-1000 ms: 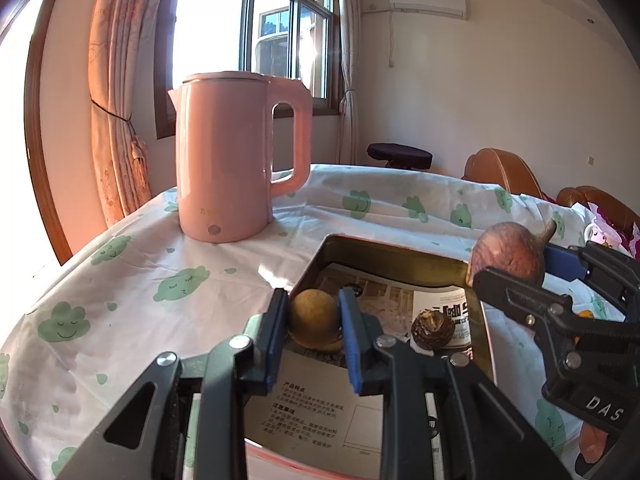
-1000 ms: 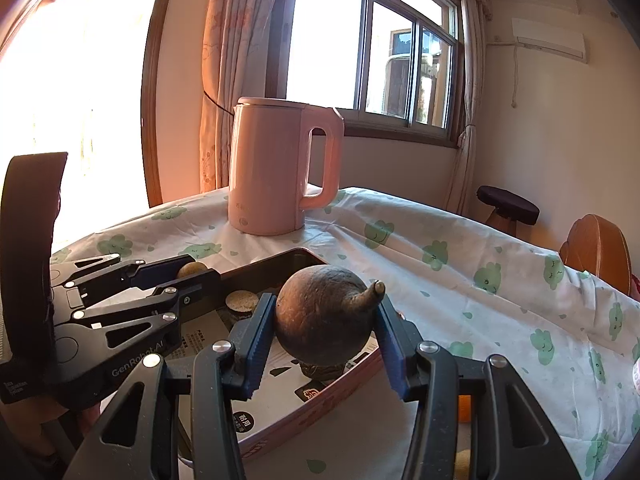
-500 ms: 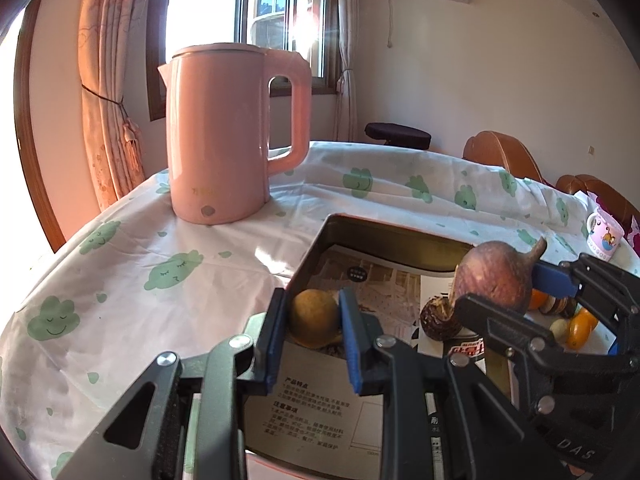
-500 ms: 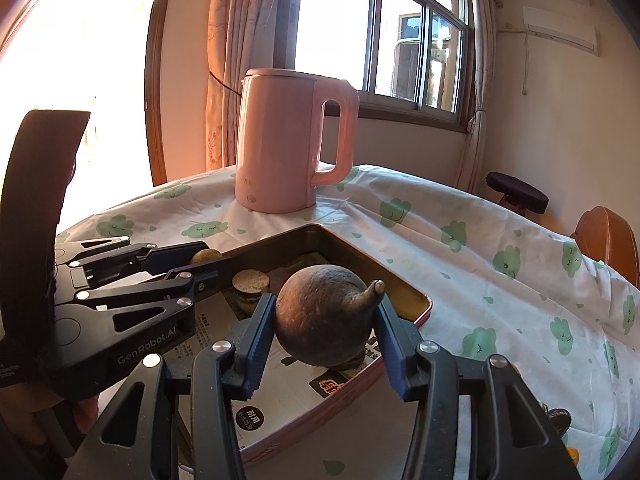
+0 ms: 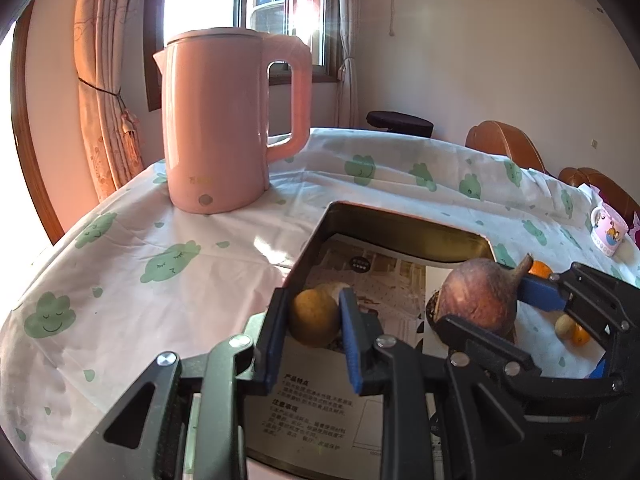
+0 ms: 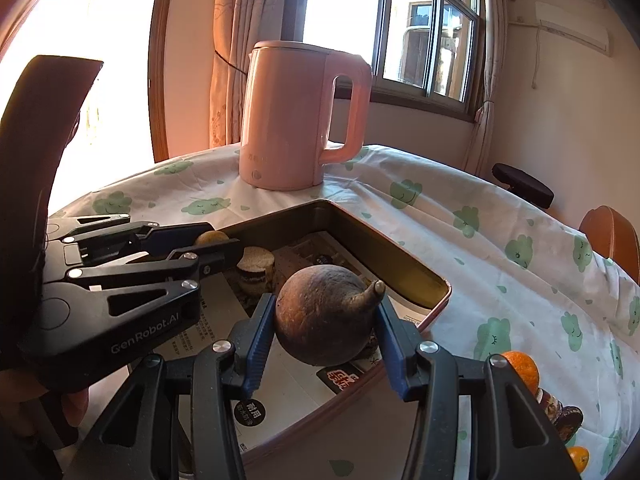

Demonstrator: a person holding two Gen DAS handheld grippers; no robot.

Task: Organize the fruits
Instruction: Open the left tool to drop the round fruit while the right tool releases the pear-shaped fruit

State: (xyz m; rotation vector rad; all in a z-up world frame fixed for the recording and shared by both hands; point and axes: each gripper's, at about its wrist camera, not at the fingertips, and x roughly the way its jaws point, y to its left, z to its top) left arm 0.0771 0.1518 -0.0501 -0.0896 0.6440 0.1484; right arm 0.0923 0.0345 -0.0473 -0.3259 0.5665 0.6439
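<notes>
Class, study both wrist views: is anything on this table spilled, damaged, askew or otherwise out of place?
Nothing is spilled or broken. The pink kettle stands upright on the tablecloth. One oddity: the tray meant for fruit is lined with loose printed paper, and several fruits, including an orange, lie outside it.

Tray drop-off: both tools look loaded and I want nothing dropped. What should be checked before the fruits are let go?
1. Left tool shut on the yellow fruit: ok.
2. Right tool shut on the brown fruit: ok.
3. Both fruits over the tray: ok.
4. Brown fruit touching the tray floor: cannot tell.
5. Landing spot clear of the cut fruit: cannot tell.
6. Kettle outside the tray: ok.
</notes>
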